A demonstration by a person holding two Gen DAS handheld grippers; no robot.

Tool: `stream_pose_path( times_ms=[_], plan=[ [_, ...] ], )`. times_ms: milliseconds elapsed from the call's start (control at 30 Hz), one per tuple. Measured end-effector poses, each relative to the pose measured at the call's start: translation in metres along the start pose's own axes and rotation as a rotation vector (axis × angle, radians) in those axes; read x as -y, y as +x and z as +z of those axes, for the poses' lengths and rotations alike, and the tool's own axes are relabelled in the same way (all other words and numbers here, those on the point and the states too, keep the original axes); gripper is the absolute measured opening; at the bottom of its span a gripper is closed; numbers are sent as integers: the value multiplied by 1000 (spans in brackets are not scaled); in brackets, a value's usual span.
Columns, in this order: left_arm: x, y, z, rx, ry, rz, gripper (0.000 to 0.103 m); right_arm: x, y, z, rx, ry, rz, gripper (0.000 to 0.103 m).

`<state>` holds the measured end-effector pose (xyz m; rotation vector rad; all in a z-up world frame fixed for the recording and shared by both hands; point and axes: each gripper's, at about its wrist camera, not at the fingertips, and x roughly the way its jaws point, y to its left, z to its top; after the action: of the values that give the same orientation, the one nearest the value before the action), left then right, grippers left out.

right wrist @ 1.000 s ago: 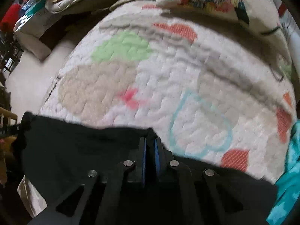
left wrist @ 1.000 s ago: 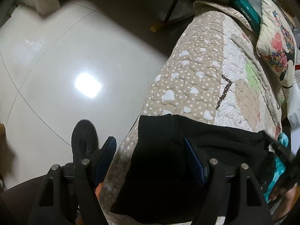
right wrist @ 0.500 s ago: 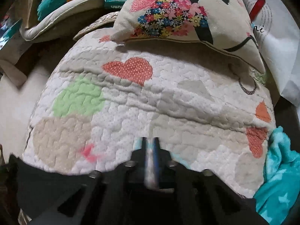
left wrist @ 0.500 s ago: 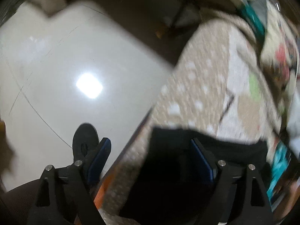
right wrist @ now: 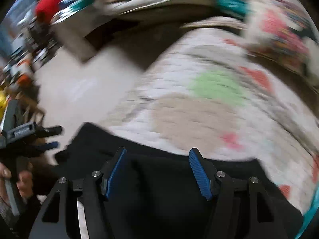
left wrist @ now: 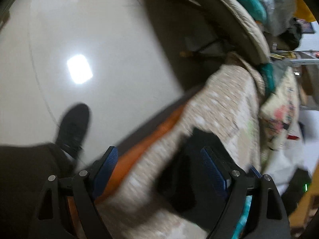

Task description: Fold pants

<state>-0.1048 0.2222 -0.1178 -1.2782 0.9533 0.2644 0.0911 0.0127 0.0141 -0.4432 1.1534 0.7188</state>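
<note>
2 wrist fisheyes, each close above the quilt (left wrist: pixel 225 99), angled down, sharing the black pants (right wrist: pixel 179 189)

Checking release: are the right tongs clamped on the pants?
No, the right tongs are opening, pads apart above the black pants.

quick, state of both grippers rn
left gripper: open, holding nothing
right gripper: jaws opening, nothing gripped, black pants lie beneath the pads

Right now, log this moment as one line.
pants: black, on quilt | left gripper: open, empty | right gripper: jaws opening, empty
</note>
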Motion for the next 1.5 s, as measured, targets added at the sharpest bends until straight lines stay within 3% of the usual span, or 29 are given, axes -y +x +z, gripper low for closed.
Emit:
stream_pose_path(
  times_ms=[67,200,267,367,600,667,733,800,1033,1067,1100,1133,1200,1400,1500],
  plan=[
    [2,3,-10,-11,10,-30,85,-25,12,10,-17,-48,28,72],
    [10,21,-22,-68,65,2,85,-68,40,27,-72,-159,59,77],
    [9,29,-24,-86,55,5,85,-82,57,33,-112,-207,44,75],
    [7,37,-28,-109,36,22,85,-87,81,35,-164,-244,-23,75],
    [3,30,-33,-105,36,30,84,-89,81,32,-170,-261,-14,73],
    [3,28,-34,-104,48,33,78,-91,78,30,-177,-273,-2,71],
    [5,25,-36,-105,83,28,56,-96,76,27,-188,-313,16,64],
    [13,23,-40,-96,137,23,46,-103,78,24,-217,-366,34,63],
    [22,27,-46,-58,208,67,47,-103,93,37,-332,-389,119,59],
    [23,27,-46,-59,219,72,46,-107,96,37,-334,-404,108,52],
    [26,26,-45,-65,232,62,32,-113,97,38,-330,-418,105,27],
    [28,26,-45,-77,242,38,20,-118,97,37,-331,-423,114,25],
    [37,21,-46,-72,287,32,16,-124,95,36,-324,-438,103,21],
    [54,-1,-46,-44,313,-50,15,-118,52,42,-208,-394,112,19],
    [78,-17,-57,-12,375,-88,15,-106,23,42,-139,-365,118,19]
  ],
)
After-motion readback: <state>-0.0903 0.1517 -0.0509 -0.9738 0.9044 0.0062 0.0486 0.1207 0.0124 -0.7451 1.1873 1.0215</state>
